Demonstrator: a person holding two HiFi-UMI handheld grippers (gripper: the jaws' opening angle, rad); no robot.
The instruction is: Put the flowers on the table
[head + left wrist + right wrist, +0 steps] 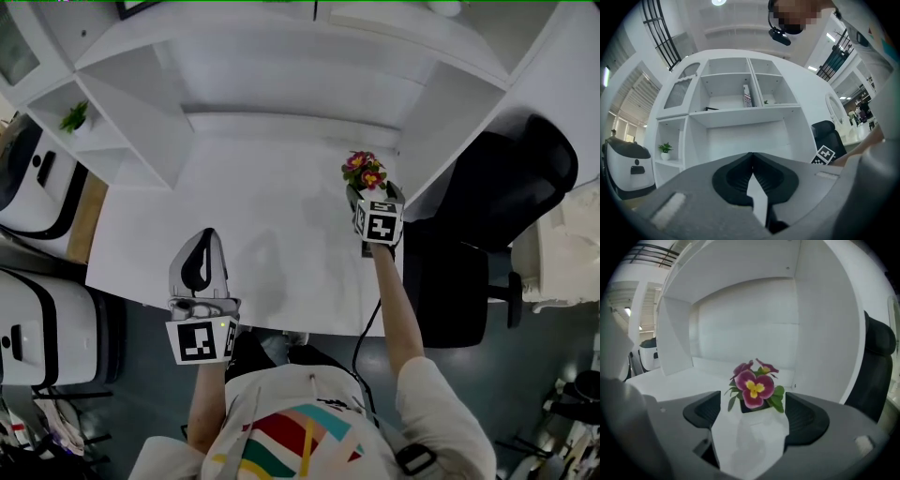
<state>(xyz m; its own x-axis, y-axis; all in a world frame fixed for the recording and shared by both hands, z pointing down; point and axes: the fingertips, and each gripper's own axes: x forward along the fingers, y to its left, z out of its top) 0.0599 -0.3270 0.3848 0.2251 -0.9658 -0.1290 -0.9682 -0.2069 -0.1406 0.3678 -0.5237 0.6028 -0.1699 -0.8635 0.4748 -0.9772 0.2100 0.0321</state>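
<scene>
The small white pot of purple-and-yellow pansies (753, 394) stands on the white table (262, 206) between the right gripper's (373, 197) parted jaws, unpressed. It looks light, tippy, petals delicate: take the stiff pot's sides. The left gripper's (751, 176) jaws are closed, empty.

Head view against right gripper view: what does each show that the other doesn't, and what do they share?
Only the head view: the left gripper, low at the left, and a small green plant on a left shelf. Only the right gripper view: the white pot under the flowers, standing between the jaws. Both: the flowers, the white desk and the black chair.
</scene>
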